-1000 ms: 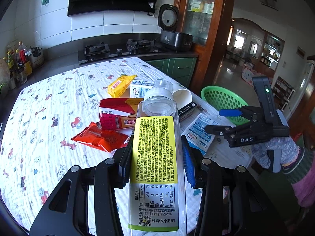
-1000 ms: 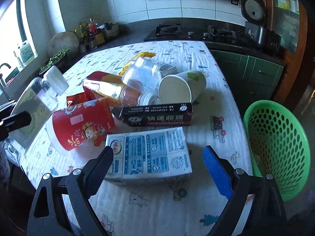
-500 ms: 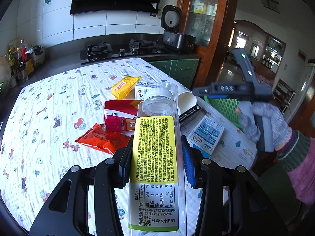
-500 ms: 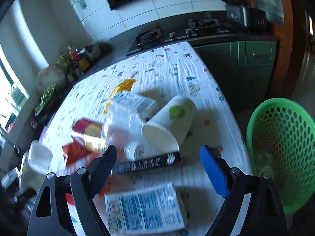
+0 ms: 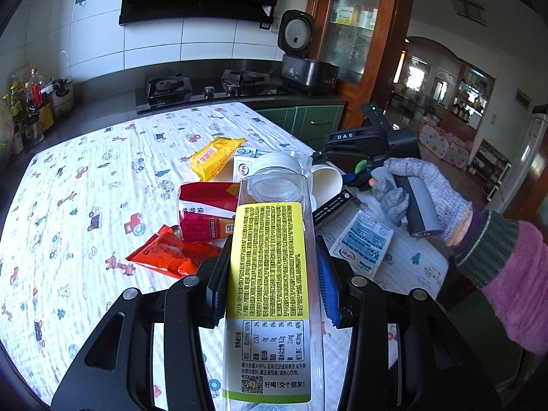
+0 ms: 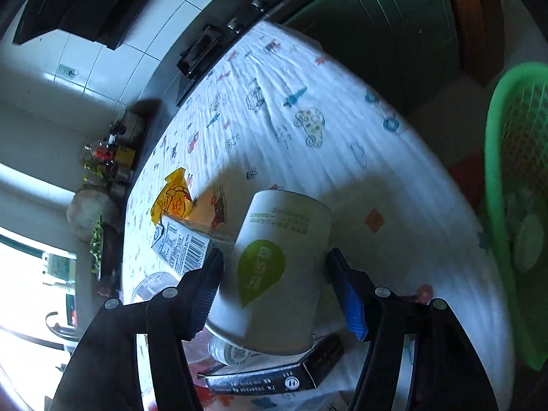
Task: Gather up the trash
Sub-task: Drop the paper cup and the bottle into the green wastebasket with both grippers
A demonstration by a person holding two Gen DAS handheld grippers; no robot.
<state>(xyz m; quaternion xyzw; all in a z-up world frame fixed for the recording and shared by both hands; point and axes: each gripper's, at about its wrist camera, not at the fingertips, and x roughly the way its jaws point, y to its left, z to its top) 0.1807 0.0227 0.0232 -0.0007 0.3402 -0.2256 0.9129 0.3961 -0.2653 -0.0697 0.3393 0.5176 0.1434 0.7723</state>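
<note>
My left gripper [image 5: 270, 274] is shut on a clear plastic bottle [image 5: 270, 239] with a yellow label and a white cap, held above the table. A white paper cup [image 6: 281, 267] with a green leaf logo lies on its side among the trash. My right gripper [image 6: 277, 291] straddles it, rolled sideways, its jaws closing with a thin gap left at each pad. In the left wrist view the right gripper [image 5: 346, 167], in a gloved hand [image 5: 421, 191], sits over the cup [image 5: 325, 178].
On the patterned tablecloth [image 5: 85, 188] lie a yellow packet [image 5: 215, 157], a red-and-white pouch [image 5: 205, 209], an orange packet [image 5: 171, 250], a black box [image 6: 274, 373] and a flattened blue-and-white carton [image 5: 363, 243]. A green basket [image 6: 513, 205] stands beyond the table's right edge.
The right gripper moved from the flattened carton toward the far side, rolled onto its side, and its jaws narrowed around the paper cup. The left gripper and bottle stayed put.
</note>
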